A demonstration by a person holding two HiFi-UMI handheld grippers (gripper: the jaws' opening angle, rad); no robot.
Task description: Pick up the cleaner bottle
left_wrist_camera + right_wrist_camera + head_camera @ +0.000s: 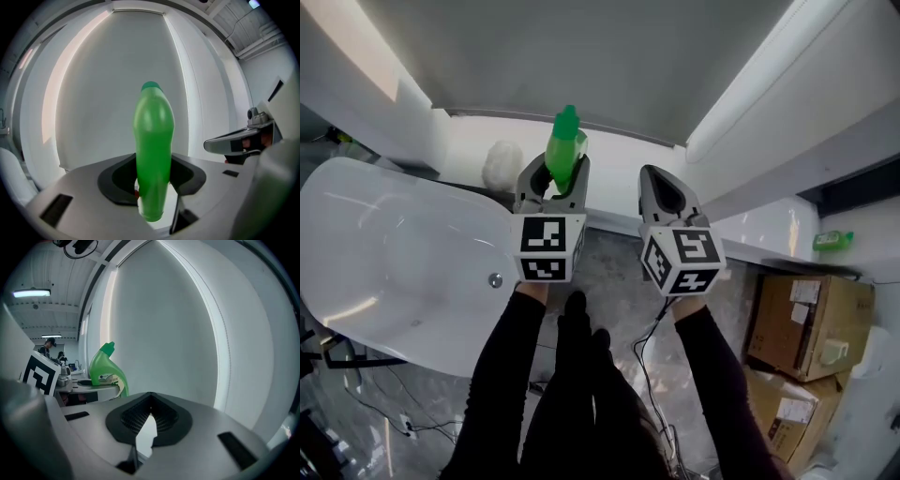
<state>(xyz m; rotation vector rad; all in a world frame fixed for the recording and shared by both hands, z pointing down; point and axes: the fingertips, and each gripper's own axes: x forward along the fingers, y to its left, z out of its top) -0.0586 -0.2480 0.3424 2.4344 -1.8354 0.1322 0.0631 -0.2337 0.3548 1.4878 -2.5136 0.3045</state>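
Green cleaner bottle (564, 142) clamped in left hand-held gripper (555, 178).
Upright between jaws closed on its body, clear of any surface; right hand-held gripper (664, 187) just beside, jaws together, empty; white bathtub (384, 244) at left.

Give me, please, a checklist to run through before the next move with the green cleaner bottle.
1. Cleaner bottle sits between the jaws of the left gripper: ok, they press on its lower body.
2. Bottle upright: ok, neck up, leaning only slightly in the head view.
3. Cap on the bottle: ok, a green cap tops the neck.
4. Right gripper out of the way: ok, jaws together, empty, beside the left one and apart from the bottle.
5. Bottle base free of the white ledge: cannot tell, the jaws hide the gap below it.
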